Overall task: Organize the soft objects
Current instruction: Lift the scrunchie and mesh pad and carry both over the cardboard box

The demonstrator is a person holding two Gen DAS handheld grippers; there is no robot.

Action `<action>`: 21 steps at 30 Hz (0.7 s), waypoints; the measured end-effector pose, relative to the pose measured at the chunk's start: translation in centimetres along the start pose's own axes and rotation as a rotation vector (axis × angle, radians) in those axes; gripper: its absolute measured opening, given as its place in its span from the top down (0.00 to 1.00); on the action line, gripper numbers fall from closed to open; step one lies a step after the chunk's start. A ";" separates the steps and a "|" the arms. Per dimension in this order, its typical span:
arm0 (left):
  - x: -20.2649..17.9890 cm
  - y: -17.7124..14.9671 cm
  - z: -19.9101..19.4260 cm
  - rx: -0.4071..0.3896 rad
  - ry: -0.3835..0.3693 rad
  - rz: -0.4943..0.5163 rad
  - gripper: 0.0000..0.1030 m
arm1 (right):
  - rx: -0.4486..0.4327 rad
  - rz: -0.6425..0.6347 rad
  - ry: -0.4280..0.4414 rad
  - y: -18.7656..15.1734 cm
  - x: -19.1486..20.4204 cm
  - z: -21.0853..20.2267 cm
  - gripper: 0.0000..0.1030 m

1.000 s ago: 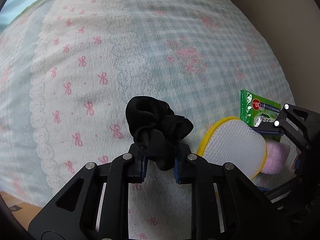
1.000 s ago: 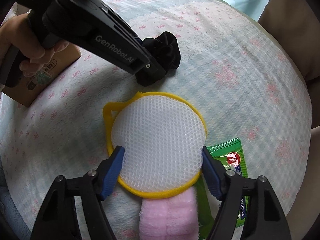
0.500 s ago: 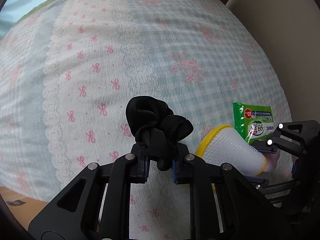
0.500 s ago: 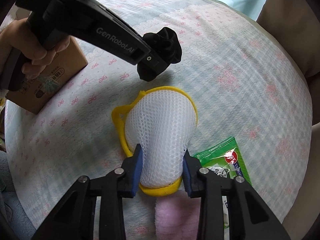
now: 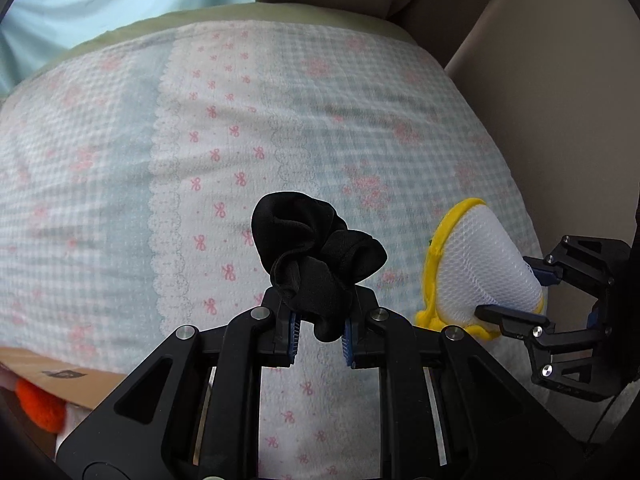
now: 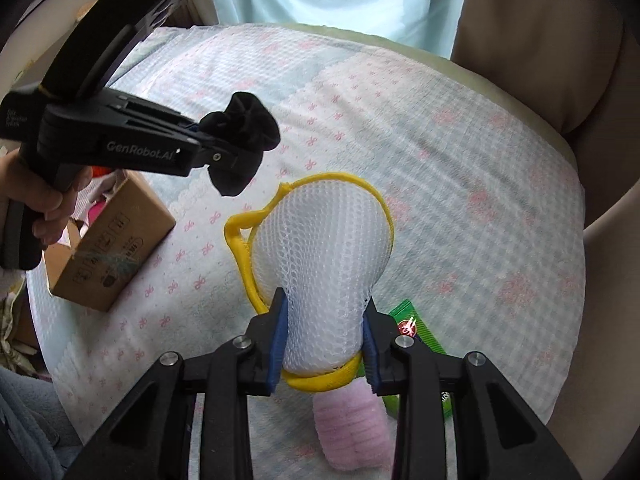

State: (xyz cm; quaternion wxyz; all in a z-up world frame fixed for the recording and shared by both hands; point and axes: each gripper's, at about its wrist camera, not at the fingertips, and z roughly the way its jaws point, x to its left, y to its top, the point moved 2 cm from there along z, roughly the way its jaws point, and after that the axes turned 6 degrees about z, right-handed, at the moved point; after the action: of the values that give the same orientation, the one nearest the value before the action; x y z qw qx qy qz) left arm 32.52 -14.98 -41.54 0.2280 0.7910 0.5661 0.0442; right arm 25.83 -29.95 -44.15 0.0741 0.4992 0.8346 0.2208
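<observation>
My left gripper (image 5: 320, 330) is shut on a black fabric scrunchie (image 5: 316, 248) and holds it above the patterned bedspread (image 5: 200, 160). The scrunchie also shows in the right wrist view (image 6: 242, 138), with the left gripper (image 6: 208, 148) at the upper left. My right gripper (image 6: 325, 346) is shut on a white mesh pad with a yellow rim (image 6: 324, 256), squeezed and lifted off the bed. It shows at the right of the left wrist view (image 5: 476, 272), with the right gripper (image 5: 516, 292) on it.
A pink fluffy item (image 6: 352, 428) and a green wipes packet (image 6: 412, 328) lie on the bed below the right gripper. An open cardboard box (image 6: 112, 248) stands at the bed's left edge. A beige headboard cushion (image 6: 560, 40) borders the far right.
Both grippers have risen from the bed with their objects. The right gripper closed on the mesh pad and lifted it; the left carried the scrunchie upward and leftward.
</observation>
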 end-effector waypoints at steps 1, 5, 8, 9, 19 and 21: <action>-0.1 0.1 -1.2 -0.015 0.000 -0.003 0.86 | -0.011 0.021 -0.005 0.3 -0.1 -1.1 0.71; -0.2 0.2 -6.1 -0.069 -0.008 -0.029 0.86 | -0.056 0.108 -0.015 1.5 0.0 -5.5 0.71; 0.1 -0.2 -9.9 -0.107 -0.012 -0.051 0.86 | -0.088 0.154 -0.019 2.4 0.4 -9.0 0.71; 0.3 -0.4 -11.2 -0.121 -0.010 -0.059 0.86 | -0.098 0.167 -0.021 2.7 0.6 -10.1 0.71; 5.3 -4.8 -23.2 -0.200 0.019 -0.152 0.86 | -0.167 0.184 -0.050 5.8 8.1 -18.6 0.71; 6.9 -6.1 -24.9 -0.200 0.026 -0.161 0.86 | -0.174 0.190 -0.041 6.4 10.8 -19.1 0.71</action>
State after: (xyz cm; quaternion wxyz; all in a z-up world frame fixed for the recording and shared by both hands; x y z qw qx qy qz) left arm 21.43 0.67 -23.14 0.3010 0.7157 0.6234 0.0924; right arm 19.07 -23.60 -23.28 0.1127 0.5721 0.7596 0.2881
